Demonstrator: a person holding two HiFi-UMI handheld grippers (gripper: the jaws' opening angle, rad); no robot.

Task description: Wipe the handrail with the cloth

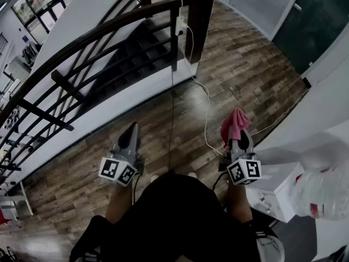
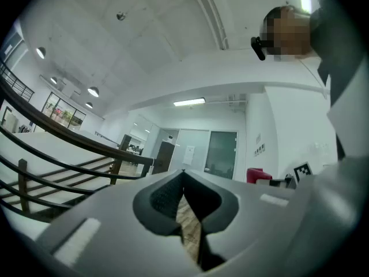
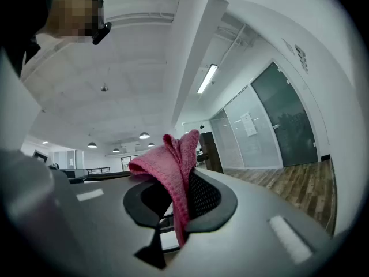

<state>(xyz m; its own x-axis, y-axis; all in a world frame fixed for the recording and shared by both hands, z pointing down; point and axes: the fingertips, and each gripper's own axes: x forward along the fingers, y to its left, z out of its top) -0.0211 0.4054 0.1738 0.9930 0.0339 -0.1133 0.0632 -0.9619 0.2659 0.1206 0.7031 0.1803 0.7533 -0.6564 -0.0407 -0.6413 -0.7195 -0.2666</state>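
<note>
The dark wooden handrail (image 1: 92, 34) runs from the lower left up to a thick post (image 1: 200, 15), well ahead of both grippers; in the left gripper view the handrail (image 2: 69, 134) crosses the left side. My right gripper (image 1: 238, 134) is held over the wood floor at the right, shut on a pink cloth (image 1: 235, 122) that bunches above its tips. In the right gripper view the cloth (image 3: 173, 166) is pinched between the jaws of the right gripper (image 3: 183, 180). My left gripper (image 1: 131, 130) hangs at the left, shut and empty, its tips meeting in the left gripper view (image 2: 183, 175).
Dark stairs (image 1: 125, 53) drop away behind the railing bars. A white power strip (image 1: 180, 23) hangs by the post, and its cable (image 1: 206, 108) trails across the floor between the grippers. A white box (image 1: 275, 187) and a clear plastic bottle (image 1: 322, 190) sit at the right.
</note>
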